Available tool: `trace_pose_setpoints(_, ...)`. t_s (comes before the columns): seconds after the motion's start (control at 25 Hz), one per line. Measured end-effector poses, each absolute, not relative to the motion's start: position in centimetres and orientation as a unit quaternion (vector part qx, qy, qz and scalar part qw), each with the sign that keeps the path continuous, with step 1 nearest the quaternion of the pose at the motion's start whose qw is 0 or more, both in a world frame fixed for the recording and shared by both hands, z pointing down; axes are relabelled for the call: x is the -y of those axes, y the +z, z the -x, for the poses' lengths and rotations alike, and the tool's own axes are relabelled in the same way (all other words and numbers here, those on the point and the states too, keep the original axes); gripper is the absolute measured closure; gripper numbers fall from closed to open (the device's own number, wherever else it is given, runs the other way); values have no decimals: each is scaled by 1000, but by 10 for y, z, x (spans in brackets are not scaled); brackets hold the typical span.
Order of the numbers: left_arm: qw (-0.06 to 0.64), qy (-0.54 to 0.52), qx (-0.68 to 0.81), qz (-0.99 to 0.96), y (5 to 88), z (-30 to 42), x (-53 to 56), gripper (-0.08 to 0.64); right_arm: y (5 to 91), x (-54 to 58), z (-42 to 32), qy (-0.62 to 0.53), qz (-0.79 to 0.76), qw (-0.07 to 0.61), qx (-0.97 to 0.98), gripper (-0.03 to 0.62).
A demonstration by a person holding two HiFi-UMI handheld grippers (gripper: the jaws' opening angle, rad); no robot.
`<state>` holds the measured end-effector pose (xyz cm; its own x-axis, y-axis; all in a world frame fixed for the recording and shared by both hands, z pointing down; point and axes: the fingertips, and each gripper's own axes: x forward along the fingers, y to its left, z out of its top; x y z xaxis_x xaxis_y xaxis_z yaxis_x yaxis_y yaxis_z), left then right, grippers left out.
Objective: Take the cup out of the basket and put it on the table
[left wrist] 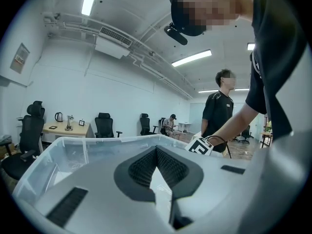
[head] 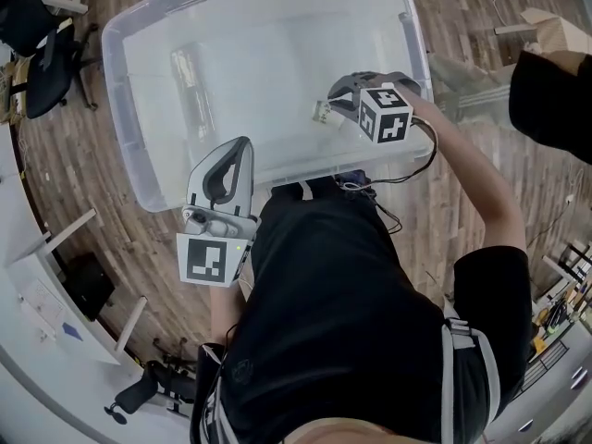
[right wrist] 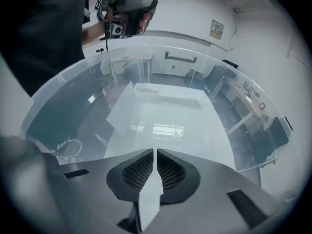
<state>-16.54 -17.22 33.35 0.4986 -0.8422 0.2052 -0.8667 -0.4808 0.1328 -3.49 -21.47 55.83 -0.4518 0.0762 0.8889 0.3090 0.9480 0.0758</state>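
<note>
A clear plastic cup (head: 193, 88) lies on its side in the left half of the big clear plastic basket (head: 125, 109), which stands on the wooden floor. My right gripper (head: 335, 93) is down inside the basket near its right wall, well to the right of the cup, jaws shut on nothing. In the right gripper view the shut gripper (right wrist: 155, 151) faces the basket's pale bottom (right wrist: 165, 116), and I cannot make out the cup there. My left gripper (head: 246, 142) hovers at the basket's near rim, also shut and empty. In its own view the shut left gripper (left wrist: 156, 148) points across the basket (left wrist: 73, 147).
A small tag-like scrap (head: 322, 111) lies by the right gripper. Black office chairs (head: 37, 54) stand at the far left and a white desk (head: 28, 285) at the near left. A second person (left wrist: 222, 113) stands beyond the basket.
</note>
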Motion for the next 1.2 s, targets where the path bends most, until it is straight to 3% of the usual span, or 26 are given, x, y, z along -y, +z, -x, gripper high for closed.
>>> trace_pose_setpoints(0.44,117,63,517,-846,342,183,168,542,615,196,13,-145,230,583,766,566)
trace_pose_setpoints(0.56,120,60,519,-844,343,185,169,542,629,199,8,-152,256,604,739,501)
trace_pose_setpoints(0.84,124,63,529,-837,346,192,169,543,655,201,-12,-211,326,636,667,446)
trace_pose_setpoints(1.04,126,48,534,-835,345,197,168,543,674,189,-13,-247,358,626,647,373)
trace_pose_setpoints(1.2,129,44,539,-831,346,203,169,543,684,186,-6,-273,354,607,657,353)
